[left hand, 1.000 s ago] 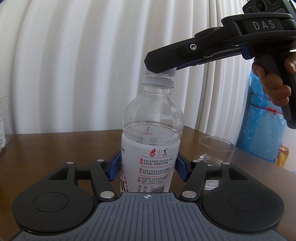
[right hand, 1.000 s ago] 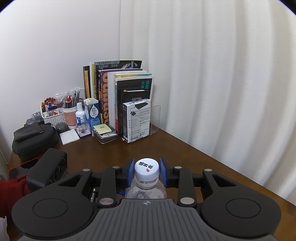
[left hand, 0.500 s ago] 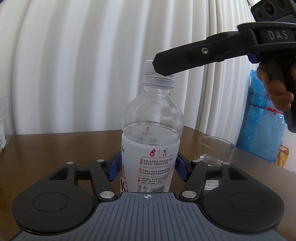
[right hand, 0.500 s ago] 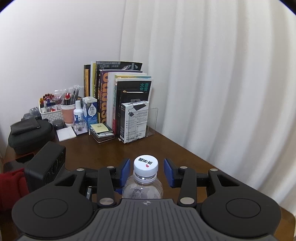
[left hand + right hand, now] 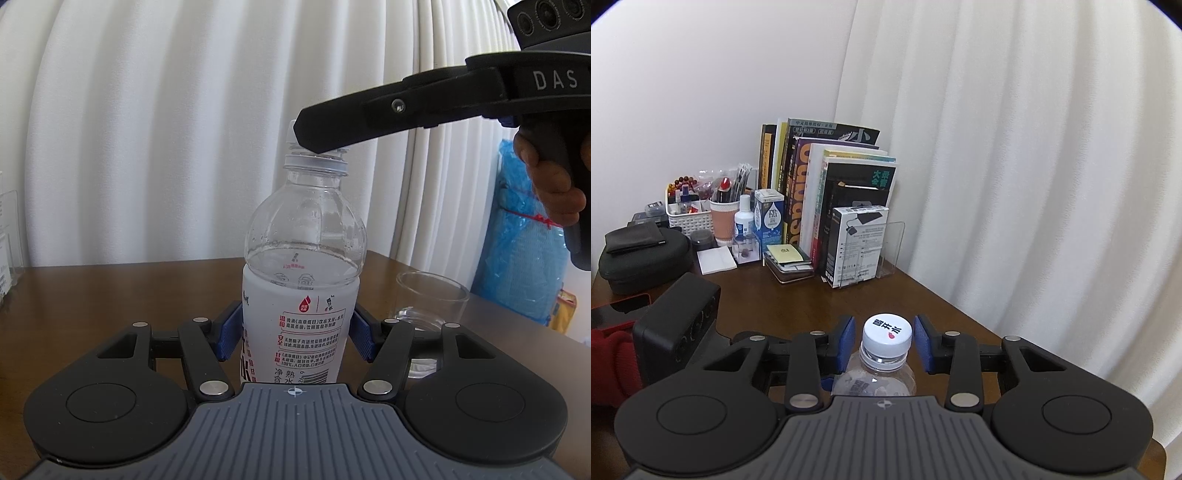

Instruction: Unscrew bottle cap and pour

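Left wrist: left gripper (image 5: 295, 332) clamped on bottle (image 5: 301, 295), steadying it upright for uncapping. Right gripper (image 5: 884, 343) spread, straddling cap (image 5: 886, 334) untouching, likely regripping; glass (image 5: 430, 302) waiting at 3 o'clock.

bottle (image 5: 301, 314) on table (image 5: 110, 291), glass (image 5: 430, 306) right, books (image 5: 827, 199) behind

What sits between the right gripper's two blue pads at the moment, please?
The bottle's white cap, with a gap showing on either side of it between the open right gripper pads; the right wrist view shows this.

A brown wooden table (image 5: 110, 295) carries the bottle (image 5: 301, 317), a glass (image 5: 430, 302) and books (image 5: 827, 199).
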Demonstrator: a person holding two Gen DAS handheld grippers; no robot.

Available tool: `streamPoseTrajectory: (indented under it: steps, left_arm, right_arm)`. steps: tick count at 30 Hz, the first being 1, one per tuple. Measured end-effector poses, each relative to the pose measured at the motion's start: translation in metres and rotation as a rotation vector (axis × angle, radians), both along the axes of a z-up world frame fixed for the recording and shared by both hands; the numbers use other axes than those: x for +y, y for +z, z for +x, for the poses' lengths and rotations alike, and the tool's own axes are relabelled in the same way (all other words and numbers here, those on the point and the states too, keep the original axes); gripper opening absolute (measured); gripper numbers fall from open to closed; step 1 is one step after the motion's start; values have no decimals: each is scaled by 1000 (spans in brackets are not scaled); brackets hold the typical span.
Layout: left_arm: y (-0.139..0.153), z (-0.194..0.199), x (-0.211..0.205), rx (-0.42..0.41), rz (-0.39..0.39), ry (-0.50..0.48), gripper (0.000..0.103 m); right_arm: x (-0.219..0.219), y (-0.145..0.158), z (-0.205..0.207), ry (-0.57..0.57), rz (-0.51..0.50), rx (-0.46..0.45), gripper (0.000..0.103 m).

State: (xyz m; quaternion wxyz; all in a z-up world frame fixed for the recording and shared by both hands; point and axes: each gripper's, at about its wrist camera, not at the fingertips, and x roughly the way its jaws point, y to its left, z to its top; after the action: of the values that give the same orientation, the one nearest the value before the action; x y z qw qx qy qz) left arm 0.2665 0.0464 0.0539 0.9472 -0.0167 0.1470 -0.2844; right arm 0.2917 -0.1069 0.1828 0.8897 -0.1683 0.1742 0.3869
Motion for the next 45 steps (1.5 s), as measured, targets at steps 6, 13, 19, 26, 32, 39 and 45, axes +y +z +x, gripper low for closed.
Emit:
streamPoseTrajectory:
  steps: [6, 13, 19, 26, 32, 39, 45]
  left_arm:
    - [0, 1, 0, 2, -1, 0, 60]
    - [0, 1, -1, 3, -1, -1, 60]
    - [1, 1, -2, 3, -1, -1, 60]
    - [1, 1, -2, 3, -1, -2, 60]
    - [1, 2, 0, 3, -2, -4, 61]
    - [1, 4, 1, 3, -2, -6, 61]
    - [2, 5, 2, 3, -1, -6, 60]
  right_arm:
    - [-1, -1, 2, -4, 11, 17, 32]
    - [-4, -2, 3, -1, 31, 35, 32]
    - [-6, -3, 3, -2, 38, 40, 32]
    - [-5, -3, 0, -4, 31, 33, 33]
    - [-6, -5, -3, -5, 23, 28, 35]
    - [-8, -7, -9, -4, 13, 26, 38]
    - [-10, -6, -13, -2, 0, 24, 38]
